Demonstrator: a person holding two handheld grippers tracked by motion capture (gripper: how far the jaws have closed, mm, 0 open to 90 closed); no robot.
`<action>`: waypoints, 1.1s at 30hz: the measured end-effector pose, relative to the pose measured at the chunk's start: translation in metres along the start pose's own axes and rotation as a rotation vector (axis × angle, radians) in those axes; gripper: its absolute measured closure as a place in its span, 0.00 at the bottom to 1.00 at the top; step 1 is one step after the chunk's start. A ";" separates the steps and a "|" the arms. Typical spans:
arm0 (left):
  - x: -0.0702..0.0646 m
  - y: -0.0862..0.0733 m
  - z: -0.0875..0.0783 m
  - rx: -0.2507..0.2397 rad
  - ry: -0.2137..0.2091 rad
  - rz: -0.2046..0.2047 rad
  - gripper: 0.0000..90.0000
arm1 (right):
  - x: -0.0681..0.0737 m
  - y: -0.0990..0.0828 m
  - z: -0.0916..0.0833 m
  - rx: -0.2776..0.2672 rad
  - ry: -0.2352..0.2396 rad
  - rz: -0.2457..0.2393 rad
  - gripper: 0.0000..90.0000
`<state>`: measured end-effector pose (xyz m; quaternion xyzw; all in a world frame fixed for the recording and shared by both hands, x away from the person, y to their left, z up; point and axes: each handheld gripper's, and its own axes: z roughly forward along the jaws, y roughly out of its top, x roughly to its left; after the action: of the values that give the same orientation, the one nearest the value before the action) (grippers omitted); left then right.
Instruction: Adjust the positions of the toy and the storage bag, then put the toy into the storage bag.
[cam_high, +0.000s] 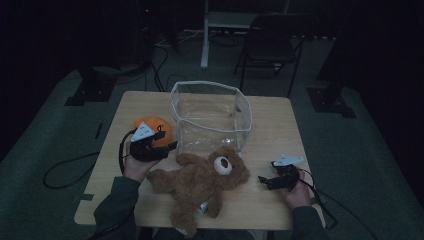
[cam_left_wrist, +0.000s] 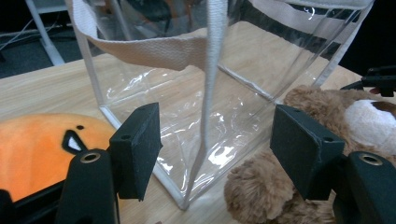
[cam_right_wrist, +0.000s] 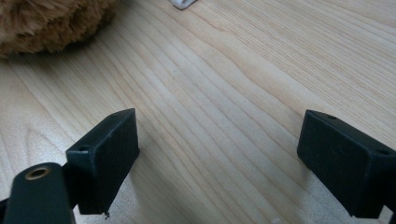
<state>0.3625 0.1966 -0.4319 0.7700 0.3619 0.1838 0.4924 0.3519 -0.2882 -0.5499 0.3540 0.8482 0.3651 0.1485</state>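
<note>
Left gripper (cam_left_wrist: 210, 154) jaws spread, clear bag (cam_left_wrist: 196, 107) corner between them untouched; a careless close could snag teddy bear (cam_left_wrist: 261, 186) fur. Right gripper (cam_right_wrist: 219, 163) jaws spread, empty.

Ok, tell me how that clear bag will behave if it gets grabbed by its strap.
The clear bag probably sags: its plastic walls look thin and wrinkled. It seems light, being empty. Its strap looks like limp webbing.
</note>
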 end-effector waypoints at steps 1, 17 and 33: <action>0.000 0.000 0.000 0.000 0.000 0.000 0.37 | 0.000 0.000 0.000 0.000 0.000 0.000 0.13; -0.020 0.008 0.011 0.005 -0.057 0.039 0.36 | 0.000 0.000 0.000 -0.001 0.001 0.001 0.13; -0.044 0.018 0.022 0.021 -0.106 0.084 0.35 | 0.000 0.000 0.000 -0.002 0.001 0.001 0.13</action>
<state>0.3544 0.1457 -0.4226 0.7981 0.3048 0.1595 0.4947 0.3519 -0.2881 -0.5499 0.3541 0.8477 0.3660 0.1484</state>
